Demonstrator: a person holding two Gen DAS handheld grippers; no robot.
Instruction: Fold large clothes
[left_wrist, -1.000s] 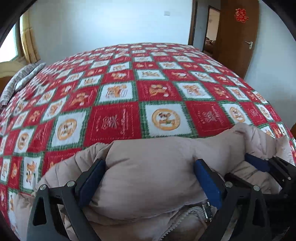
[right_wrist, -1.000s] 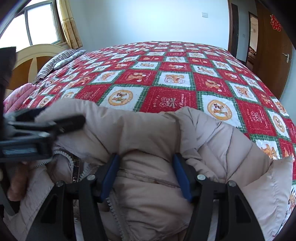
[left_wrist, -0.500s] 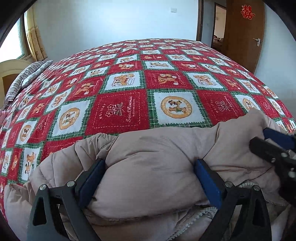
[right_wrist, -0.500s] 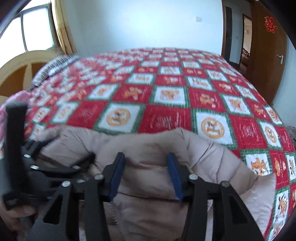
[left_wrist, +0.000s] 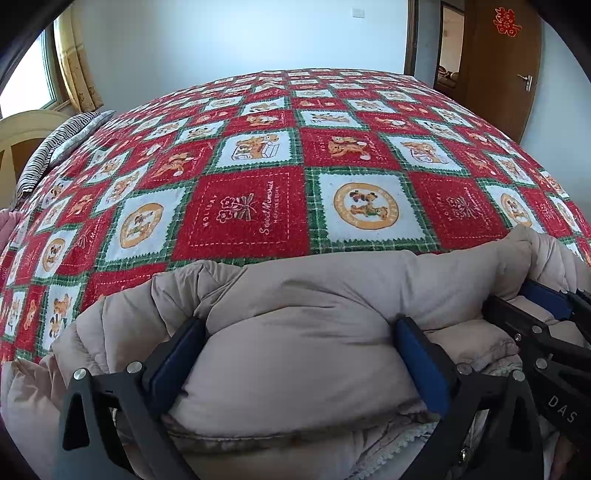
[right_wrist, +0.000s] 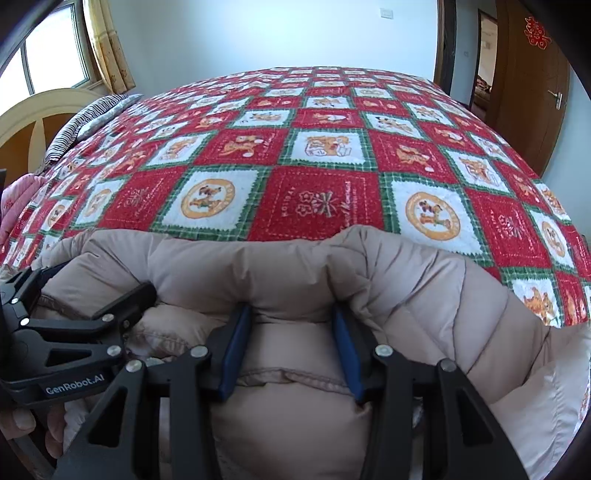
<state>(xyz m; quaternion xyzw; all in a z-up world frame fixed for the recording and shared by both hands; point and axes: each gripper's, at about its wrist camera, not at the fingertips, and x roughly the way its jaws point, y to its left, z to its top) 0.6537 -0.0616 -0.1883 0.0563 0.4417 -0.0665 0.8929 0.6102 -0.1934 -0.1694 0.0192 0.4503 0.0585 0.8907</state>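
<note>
A beige puffy down jacket lies bunched at the near edge of the bed; it also shows in the right wrist view. My left gripper has its blue-padded jaws spread wide around a thick fold of the jacket, which fills the gap. My right gripper has its jaws closer together, pressing a fold of the jacket between them. The two grippers sit side by side: the right one shows at the right edge of the left wrist view, and the left one shows at the left of the right wrist view.
The bed is covered by a red, white and green checked blanket stretching far ahead. A striped pillow and a cream headboard are at the left. A brown door is at the right.
Both grippers have moved forward and lower with the jacket fold. The right gripper's jaws have closed in further on the fabric. The left jaws keep the same width.
</note>
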